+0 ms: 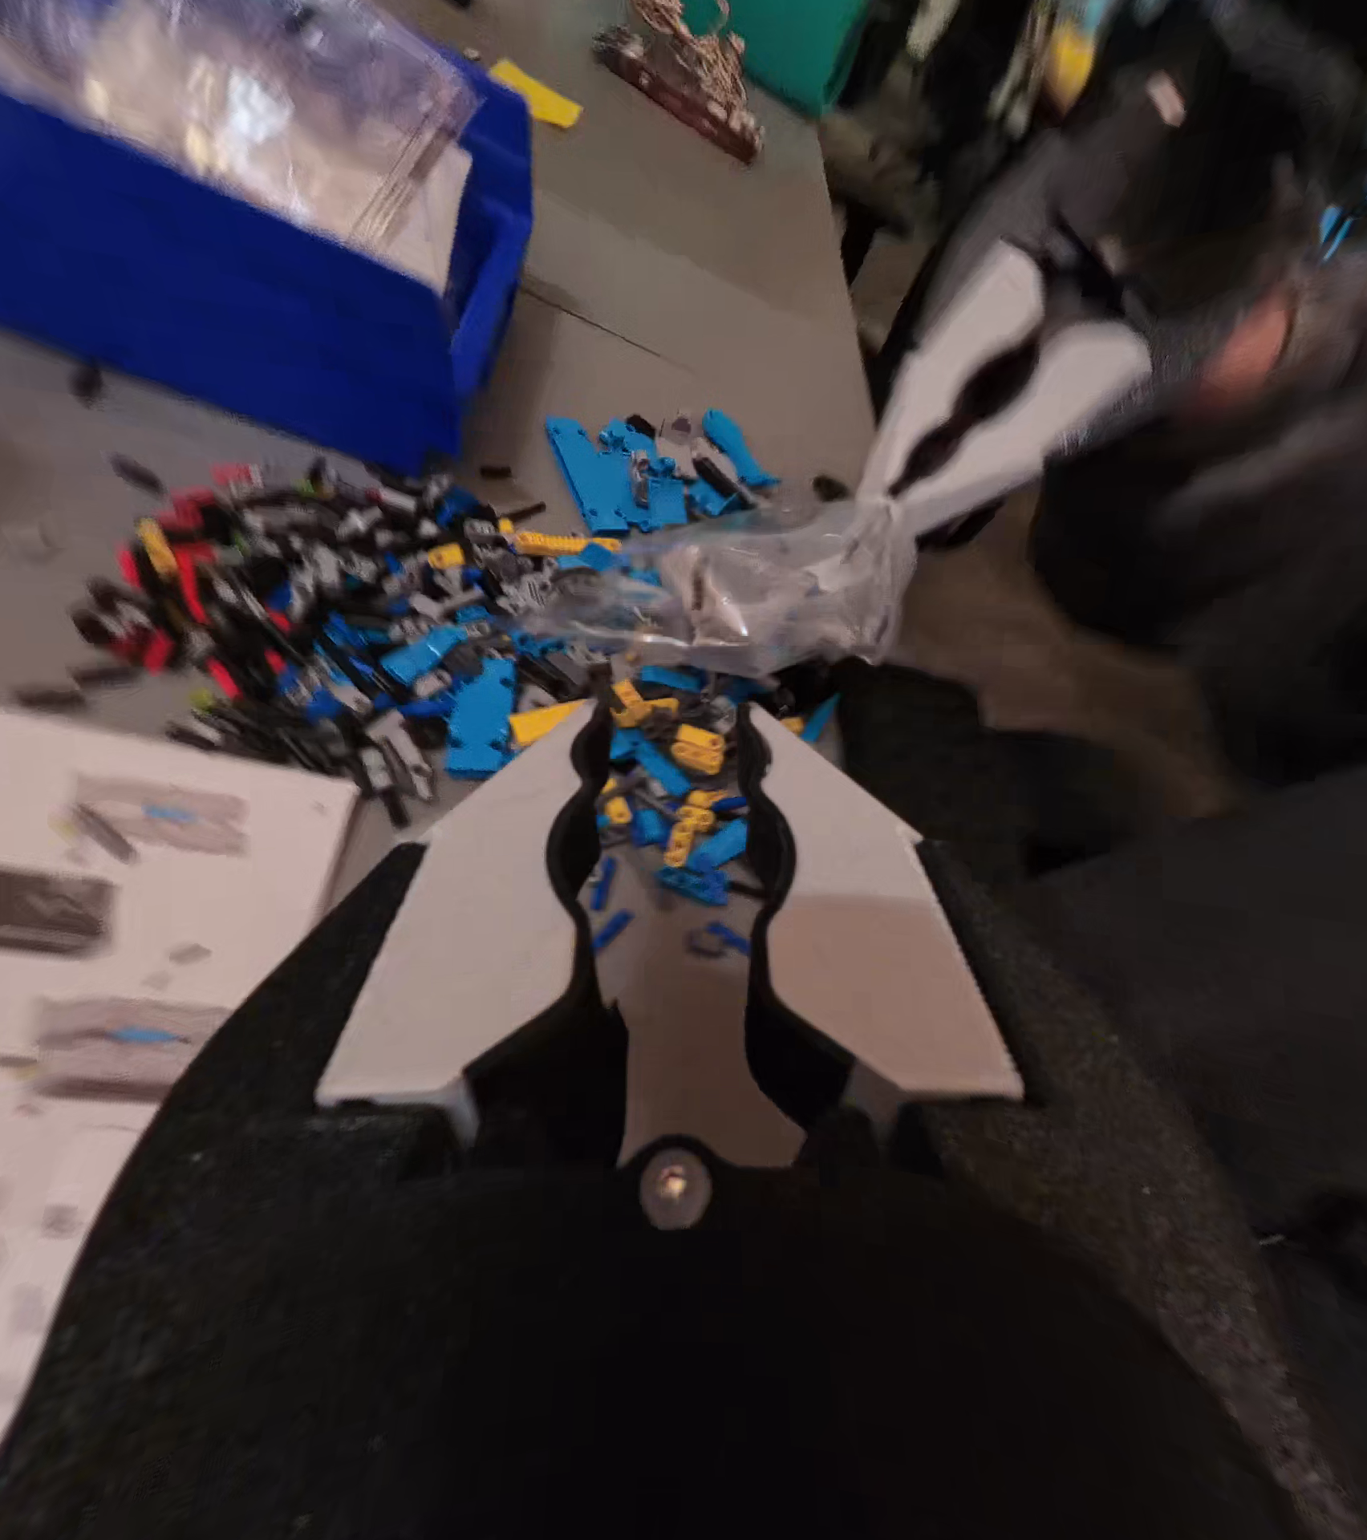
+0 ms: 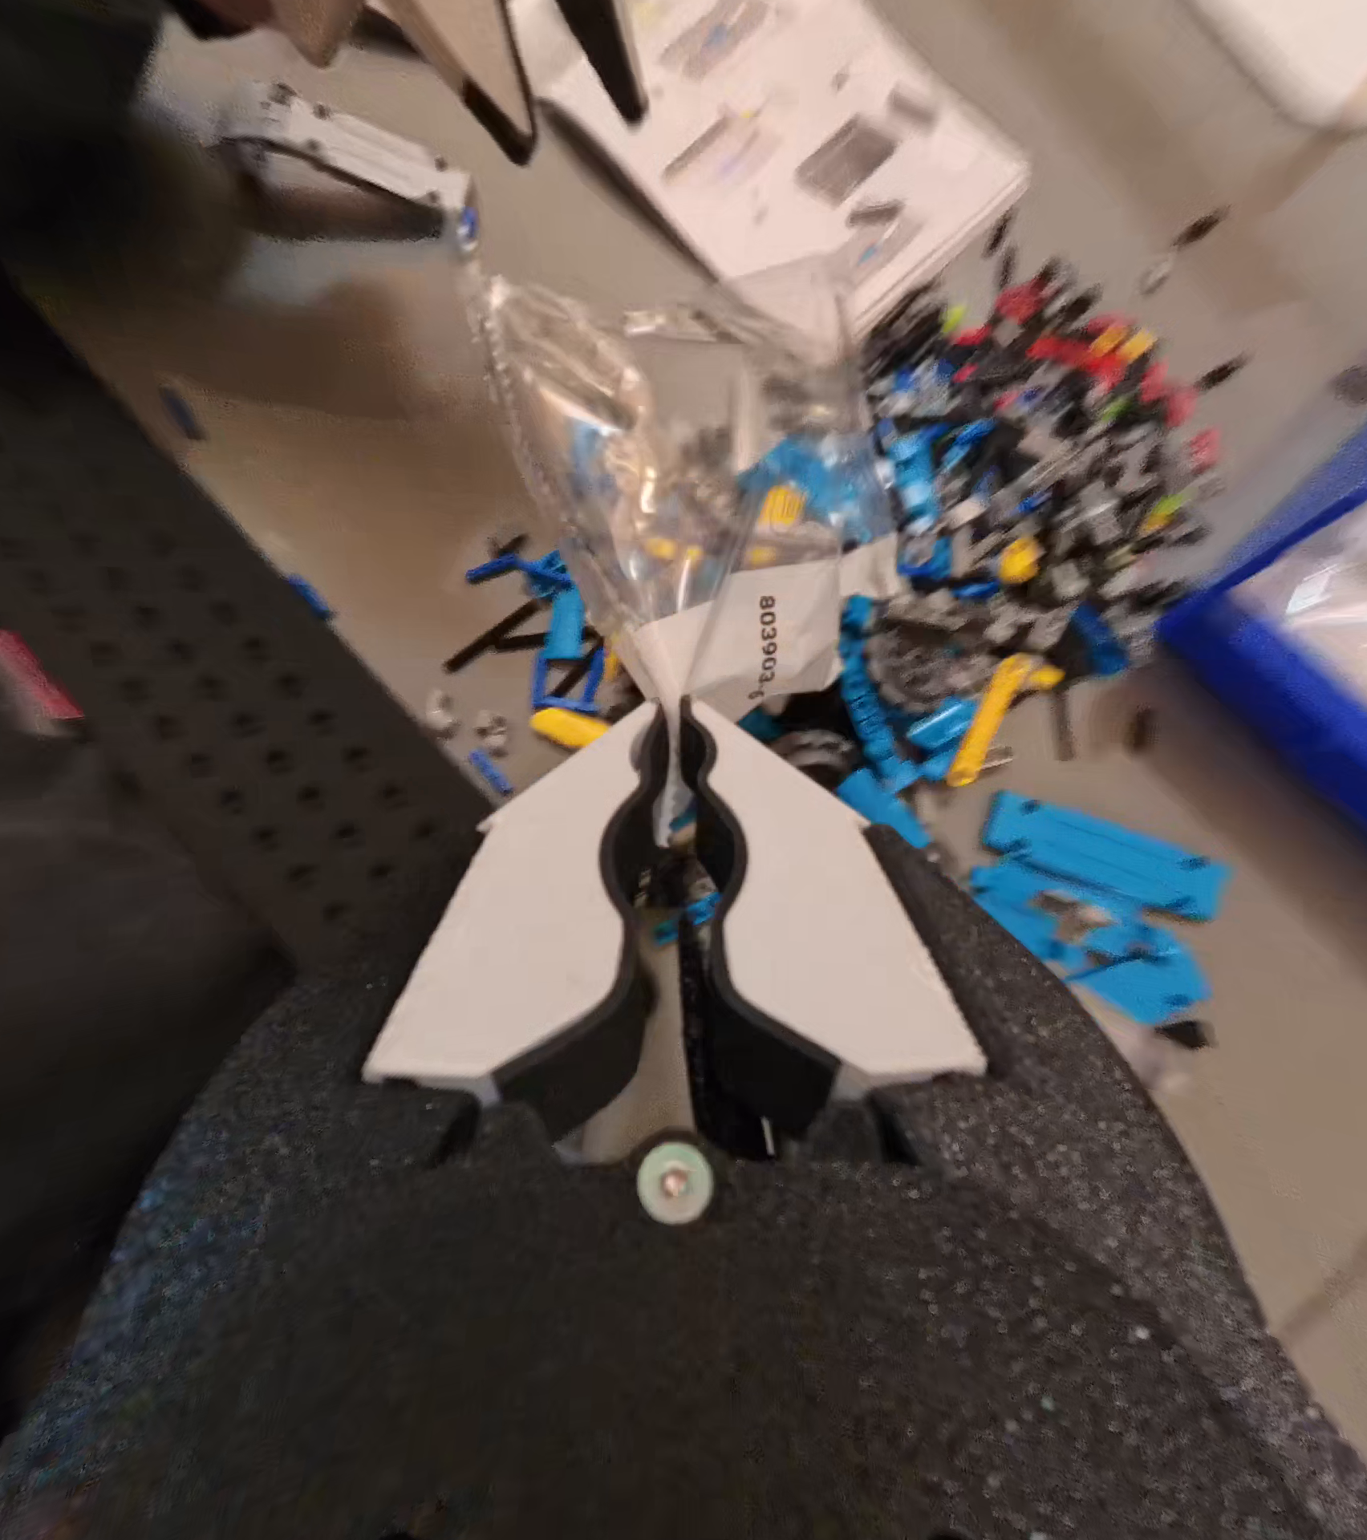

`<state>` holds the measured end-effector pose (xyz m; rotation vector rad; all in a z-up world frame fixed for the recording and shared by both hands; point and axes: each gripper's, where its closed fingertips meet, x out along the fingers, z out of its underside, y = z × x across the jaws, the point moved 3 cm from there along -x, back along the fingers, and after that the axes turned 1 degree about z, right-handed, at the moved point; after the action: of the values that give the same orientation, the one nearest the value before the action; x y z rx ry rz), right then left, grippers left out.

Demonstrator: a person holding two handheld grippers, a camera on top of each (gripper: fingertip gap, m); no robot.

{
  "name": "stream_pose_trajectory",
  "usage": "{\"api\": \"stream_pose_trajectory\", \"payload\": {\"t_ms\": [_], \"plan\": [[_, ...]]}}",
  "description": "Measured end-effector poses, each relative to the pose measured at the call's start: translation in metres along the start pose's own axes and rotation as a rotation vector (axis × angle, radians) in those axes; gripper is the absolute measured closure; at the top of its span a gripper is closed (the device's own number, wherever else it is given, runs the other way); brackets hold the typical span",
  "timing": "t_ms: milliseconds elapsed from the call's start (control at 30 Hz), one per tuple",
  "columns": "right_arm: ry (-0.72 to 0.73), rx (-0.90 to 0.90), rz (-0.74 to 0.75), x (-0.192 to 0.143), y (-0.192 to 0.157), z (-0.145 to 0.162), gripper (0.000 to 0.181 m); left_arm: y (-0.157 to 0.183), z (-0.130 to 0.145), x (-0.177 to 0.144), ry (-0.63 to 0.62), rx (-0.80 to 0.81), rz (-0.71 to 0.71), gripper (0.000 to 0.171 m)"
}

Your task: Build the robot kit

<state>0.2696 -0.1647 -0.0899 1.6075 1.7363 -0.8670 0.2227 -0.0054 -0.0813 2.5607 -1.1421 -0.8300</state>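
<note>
My right gripper (image 2: pixel 670 712) is shut on the corner of a clear plastic bag (image 2: pixel 647 467) with a white label (image 2: pixel 772 642), and holds it up over the table. The left wrist view shows the same gripper (image 1: pixel 888 500) pinching the bag (image 1: pixel 763 592) above a pile of small building bricks (image 1: pixel 313 600). My left gripper (image 1: pixel 670 712) is open and empty, just below the bag's loose end. Blue and yellow bricks (image 1: pixel 688 800) on the table show between its fingers. It also shows in the right wrist view (image 2: pixel 572 108), open, at the top.
A blue bin (image 1: pixel 205 275) with clear bags stands behind the pile. A white instruction booklet (image 1: pixel 80 917) lies at the left. Light blue panels (image 2: pixel 1097 908) lie apart from the pile. A black perforated mat (image 2: pixel 205 667) runs along the table edge. The grippers' ends are close to 12 centimeters from one another.
</note>
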Motion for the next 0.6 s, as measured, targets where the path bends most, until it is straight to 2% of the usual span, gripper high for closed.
{"api": "stream_pose_trajectory", "payload": {"t_ms": [67, 133, 267, 333, 367, 400, 433, 500, 600], "plan": [[-0.086, 0.119, -0.172, 0.001, 0.003, 0.002, 0.181, 0.016, -0.003, 0.001, -0.029, 0.216, 0.015, 0.139], [-0.083, 0.164, -0.284, 0.000, 0.006, -0.004, 0.181, 0.037, -0.003, 0.004, -0.039, 0.333, 0.096, 0.131], [-0.126, 0.281, -0.536, -0.001, 0.009, -0.013, 0.180, 0.040, -0.016, 0.016, -0.003, 0.377, 0.109, 0.119], [-0.141, 0.299, -0.632, -0.002, 0.010, -0.017, 0.180, 0.038, -0.021, 0.025, -0.005, 0.372, 0.144, 0.123], [-0.145, 0.303, -0.682, -0.004, 0.009, -0.020, 0.180, 0.033, -0.021, 0.030, -0.025, 0.369, 0.140, 0.133], [-0.132, 0.292, -0.698, -0.005, 0.010, -0.024, 0.180, 0.030, -0.019, 0.034, -0.051, 0.376, 0.156, 0.155], [-0.111, 0.279, -0.686, -0.006, 0.014, -0.028, 0.180, 0.029, -0.019, 0.036, -0.048, 0.375, 0.175, 0.165], [-0.043, 0.271, -0.638, -0.008, 0.024, -0.034, 0.170, 0.021, -0.029, 0.035, 0.007, 0.300, 0.186, 0.171], [0.195, 0.256, -0.547, -0.014, 0.041, -0.045, 0.149, 0.002, -0.039, 0.030, 0.066, 0.122, 0.174, 0.171]]}}
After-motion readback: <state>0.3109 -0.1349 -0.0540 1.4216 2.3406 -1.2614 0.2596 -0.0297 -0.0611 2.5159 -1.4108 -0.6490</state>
